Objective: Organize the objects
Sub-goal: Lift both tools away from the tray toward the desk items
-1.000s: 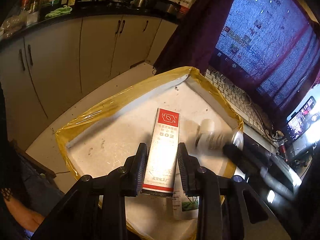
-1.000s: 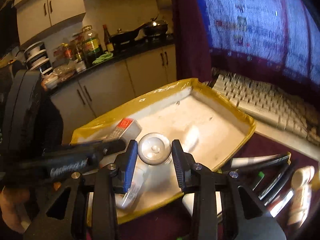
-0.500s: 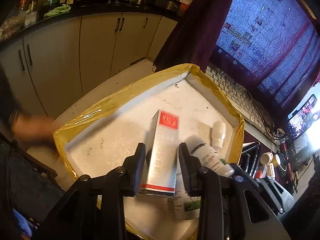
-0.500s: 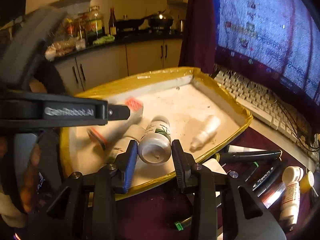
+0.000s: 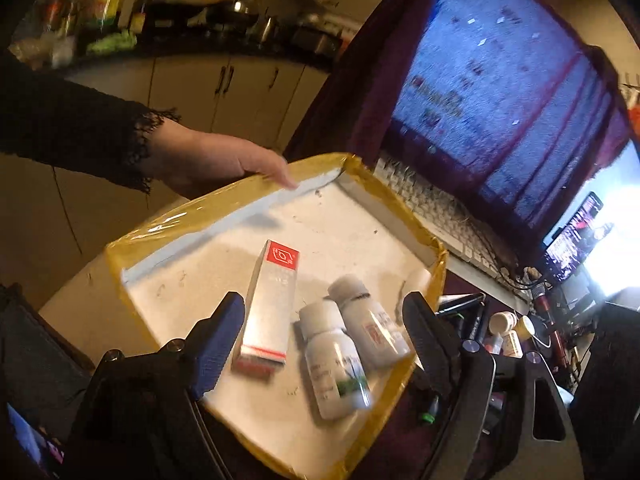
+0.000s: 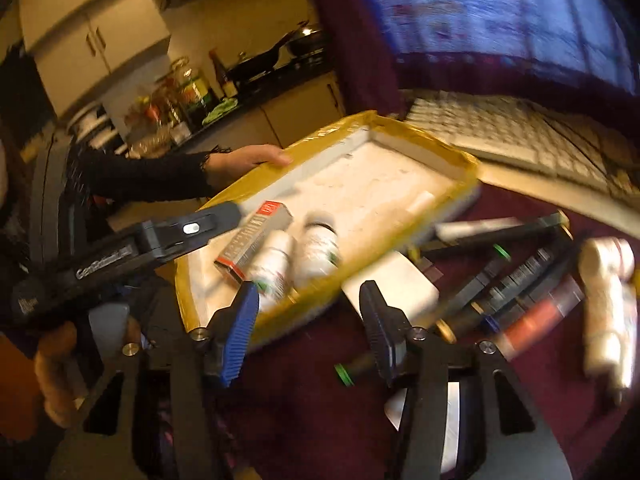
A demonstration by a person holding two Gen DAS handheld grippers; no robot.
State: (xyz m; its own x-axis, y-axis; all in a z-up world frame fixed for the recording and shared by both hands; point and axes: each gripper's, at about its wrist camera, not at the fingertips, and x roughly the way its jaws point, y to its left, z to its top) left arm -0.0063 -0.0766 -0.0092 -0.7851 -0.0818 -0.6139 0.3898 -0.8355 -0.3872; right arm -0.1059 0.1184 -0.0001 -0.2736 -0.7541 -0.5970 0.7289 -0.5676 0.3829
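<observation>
A shallow white tray with a yellow taped rim (image 5: pixel 400 196) holds a silver box with red ends (image 5: pixel 266 308) and two white bottles (image 5: pixel 336 364) (image 5: pixel 368 324), all lying flat. My left gripper (image 5: pixel 320 340) hovers over them. Its jaws are opening and its pads touch nothing. The right gripper (image 6: pixel 310 320) is at the tray's near rim (image 6: pixel 312 296), jaws opening, with nothing between them. In the right wrist view the box (image 6: pixel 256 240) and bottles (image 6: pixel 276 260) (image 6: pixel 320 244) lie just beyond it. A small white dropper bottle (image 6: pixel 420 204) lies deeper in the tray.
A person's hand (image 5: pixel 224 164) in a black sleeve rests on the tray's far left rim. Several pens and markers (image 6: pixel 520 272), a white bottle (image 6: pixel 608 292) and a flat white box (image 6: pixel 392 280) lie on the maroon cloth to the right. A keyboard (image 6: pixel 520 136) sits behind.
The left gripper has let go of the silver box and the right has let go of a white bottle; both now lie in the tray. Both jaws widened. A hand has come to the rim.
</observation>
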